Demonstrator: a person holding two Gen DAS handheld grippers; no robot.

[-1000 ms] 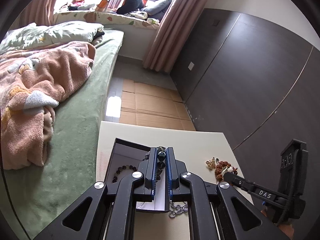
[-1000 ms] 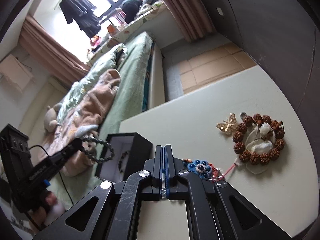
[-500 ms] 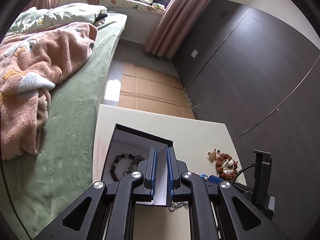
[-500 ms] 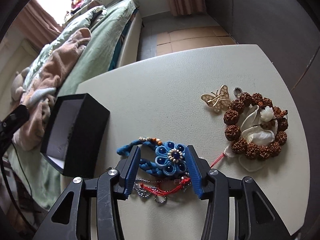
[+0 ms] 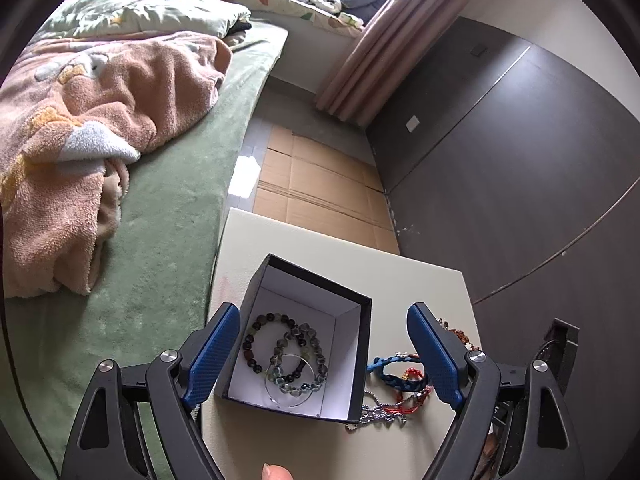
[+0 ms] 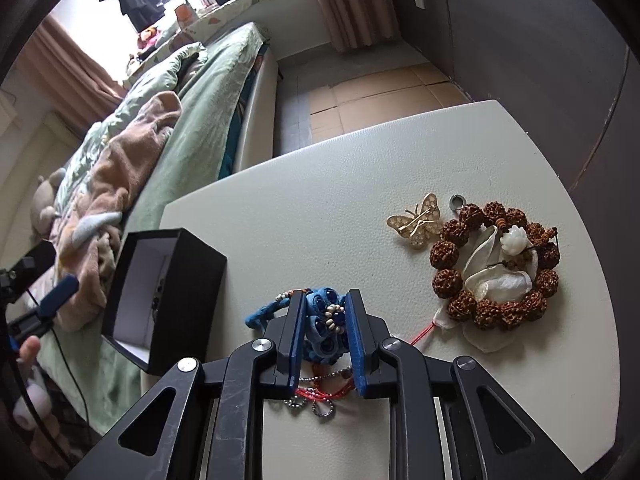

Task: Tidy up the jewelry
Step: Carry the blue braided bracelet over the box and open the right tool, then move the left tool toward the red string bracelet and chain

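My right gripper [image 6: 325, 320] is clamped on the blue flower bracelet [image 6: 326, 314]; left gripper [image 5: 324, 354] spread wide over the box [image 5: 362, 344].

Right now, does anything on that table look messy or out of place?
Yes. Beside the black box, a silver ball chain and red cord lie tangled under the blue flower bracelet that the right tongs are squeezing.
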